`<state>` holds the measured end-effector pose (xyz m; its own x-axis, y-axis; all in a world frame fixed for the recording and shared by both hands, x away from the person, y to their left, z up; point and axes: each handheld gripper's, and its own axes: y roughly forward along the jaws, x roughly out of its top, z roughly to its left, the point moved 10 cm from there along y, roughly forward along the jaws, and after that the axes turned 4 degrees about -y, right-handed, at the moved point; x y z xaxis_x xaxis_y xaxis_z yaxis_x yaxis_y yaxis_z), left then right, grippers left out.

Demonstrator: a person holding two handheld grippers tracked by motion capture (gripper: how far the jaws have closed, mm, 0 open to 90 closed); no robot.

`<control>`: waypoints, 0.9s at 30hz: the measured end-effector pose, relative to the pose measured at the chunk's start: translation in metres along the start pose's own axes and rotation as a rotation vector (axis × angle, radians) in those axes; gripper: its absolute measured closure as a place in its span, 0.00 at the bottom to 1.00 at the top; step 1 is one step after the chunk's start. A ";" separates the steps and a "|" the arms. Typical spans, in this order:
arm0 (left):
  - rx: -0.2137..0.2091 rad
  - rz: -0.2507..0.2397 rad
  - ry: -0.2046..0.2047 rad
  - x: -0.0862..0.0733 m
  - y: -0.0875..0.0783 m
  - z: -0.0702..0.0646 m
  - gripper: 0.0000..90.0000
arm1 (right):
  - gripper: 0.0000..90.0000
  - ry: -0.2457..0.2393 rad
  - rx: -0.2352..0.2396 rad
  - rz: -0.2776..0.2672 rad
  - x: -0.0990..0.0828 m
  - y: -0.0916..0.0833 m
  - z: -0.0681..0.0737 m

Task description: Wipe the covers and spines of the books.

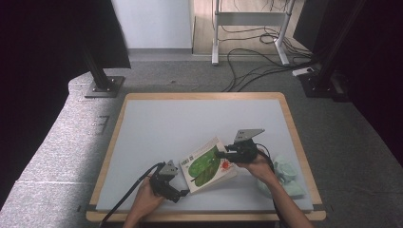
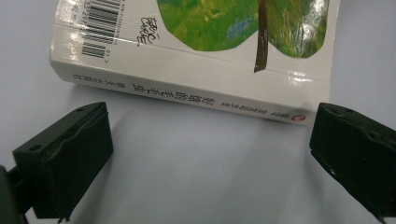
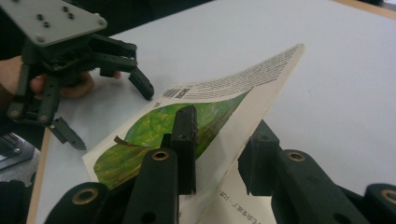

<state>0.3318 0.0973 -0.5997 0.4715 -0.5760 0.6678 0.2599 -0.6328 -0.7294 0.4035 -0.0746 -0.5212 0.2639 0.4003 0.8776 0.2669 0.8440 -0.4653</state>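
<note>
1. closest to me: the person's two forearms coming in over the near edge of the table [image 1: 142,102], a wood-rimmed board w/ a pale grey top
2. left gripper [image 1: 179,194] sits near the front edge, low over the table. its jaws stand wide apart w/ nothing between them, just bare tabletop. In the left gripper view the book's spine runs across right ahead of the jaws, not touching either one afaict
3. the book [image 1: 207,164] is the thing being worked on: white cover w/ a big green leaf on it, barcode in one corner, a line of print down the spine. it lies a bit right of the table's middle, towards the front, between the two grippers
4. right gripper [image 1: 220,154] comes in from the right side & is clamped on the book's cover [image 3: 210,116]. in the right gripper view one pad [image 3: 185,140] lies on the leaf side and the other jaw is behind the board, so the cover is pinched between them. cover is tilted up off the pages, w/ a printed page visible underneath
5. just right of that hand, near the table's right edge: a crumpled pale green cloth [image 1: 285,173]
6. further back the table is bare, then grey carpet, a black stand base [image 1: 105,85] on the left, loose cables [image 1: 256,61] & white desk legs at the back
</note>
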 end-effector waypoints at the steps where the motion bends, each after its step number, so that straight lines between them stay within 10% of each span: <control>1: -0.005 -0.004 -0.005 0.001 0.000 0.000 0.00 | 0.77 -0.006 0.003 -0.008 0.001 -0.001 0.001; 18: -0.064 -0.041 -0.040 0.022 0.007 0.002 0.00 | 0.79 -0.065 0.042 -0.037 0.003 -0.021 0.017; 27: -0.062 -0.016 -0.043 0.027 0.008 -0.003 0.00 | 0.73 0.020 0.052 0.005 -0.007 -0.023 0.012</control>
<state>0.3443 0.0755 -0.5874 0.5036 -0.5436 0.6715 0.2159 -0.6734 -0.7070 0.3845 -0.0930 -0.5151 0.2835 0.3982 0.8724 0.2173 0.8594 -0.4629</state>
